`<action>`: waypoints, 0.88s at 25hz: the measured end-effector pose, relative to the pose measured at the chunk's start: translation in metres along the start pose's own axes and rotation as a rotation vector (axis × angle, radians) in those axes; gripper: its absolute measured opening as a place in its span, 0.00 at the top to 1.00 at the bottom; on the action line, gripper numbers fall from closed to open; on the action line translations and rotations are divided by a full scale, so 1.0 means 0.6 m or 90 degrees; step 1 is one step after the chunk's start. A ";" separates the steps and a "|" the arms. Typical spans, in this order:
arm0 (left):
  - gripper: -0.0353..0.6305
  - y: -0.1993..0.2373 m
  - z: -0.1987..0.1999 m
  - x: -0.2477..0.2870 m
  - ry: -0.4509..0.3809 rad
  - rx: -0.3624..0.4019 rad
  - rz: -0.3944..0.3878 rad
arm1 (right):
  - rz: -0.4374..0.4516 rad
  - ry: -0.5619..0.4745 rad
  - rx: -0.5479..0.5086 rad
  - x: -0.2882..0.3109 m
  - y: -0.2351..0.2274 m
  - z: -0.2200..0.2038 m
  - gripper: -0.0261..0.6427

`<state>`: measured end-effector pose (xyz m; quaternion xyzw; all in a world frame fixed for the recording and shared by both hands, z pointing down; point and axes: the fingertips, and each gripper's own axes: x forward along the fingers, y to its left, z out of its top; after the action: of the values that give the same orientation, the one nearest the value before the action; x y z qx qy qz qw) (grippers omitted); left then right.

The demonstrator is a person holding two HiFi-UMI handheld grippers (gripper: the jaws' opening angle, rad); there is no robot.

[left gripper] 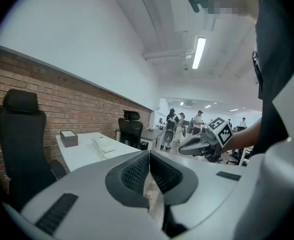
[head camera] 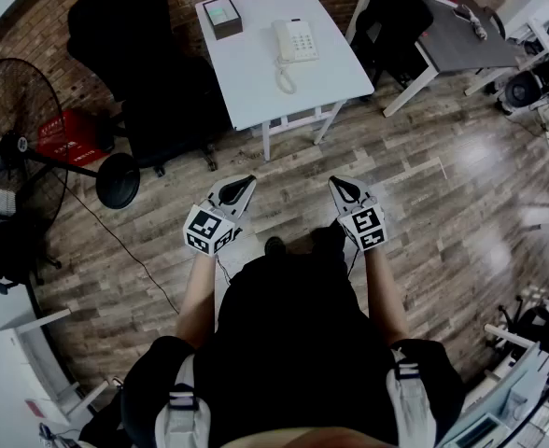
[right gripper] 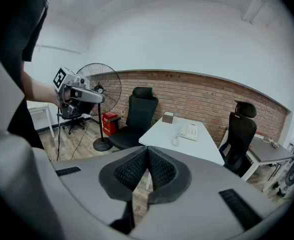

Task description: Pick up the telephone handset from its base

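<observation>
Both pairs of jaws are pressed together on nothing: left gripper (head camera: 242, 184) and right gripper (head camera: 339, 186) hang side by side over the wooden floor (head camera: 424, 203). Well ahead, a white table (head camera: 256, 87) bears the telephone handset (head camera: 281, 41), resting on its base (head camera: 302, 39). Only the left gripper view shows distant people (left gripper: 181, 121); the right gripper view instead takes in a standing fan (right gripper: 101, 91).

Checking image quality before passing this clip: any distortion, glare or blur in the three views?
Head view: heavy fisheye bend, black corners, sheen on the floor, phone sharp. Left gripper view: ceiling light blown out, dark rim. Right gripper view: even light, dark rim, nothing blurred.
</observation>
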<state>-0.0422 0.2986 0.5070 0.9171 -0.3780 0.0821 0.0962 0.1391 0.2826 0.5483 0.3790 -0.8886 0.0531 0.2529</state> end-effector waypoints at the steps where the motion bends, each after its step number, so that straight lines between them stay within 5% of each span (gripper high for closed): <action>1: 0.91 0.002 0.001 0.001 0.000 -0.001 0.001 | -0.002 0.002 -0.006 0.002 -0.004 -0.005 0.97; 22: 0.91 -0.006 0.006 -0.002 -0.003 0.002 -0.015 | -0.009 -0.011 0.016 -0.008 -0.005 -0.011 0.96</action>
<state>-0.0404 0.3013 0.5027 0.9219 -0.3673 0.0792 0.0947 0.1468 0.2851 0.5513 0.3893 -0.8870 0.0595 0.2409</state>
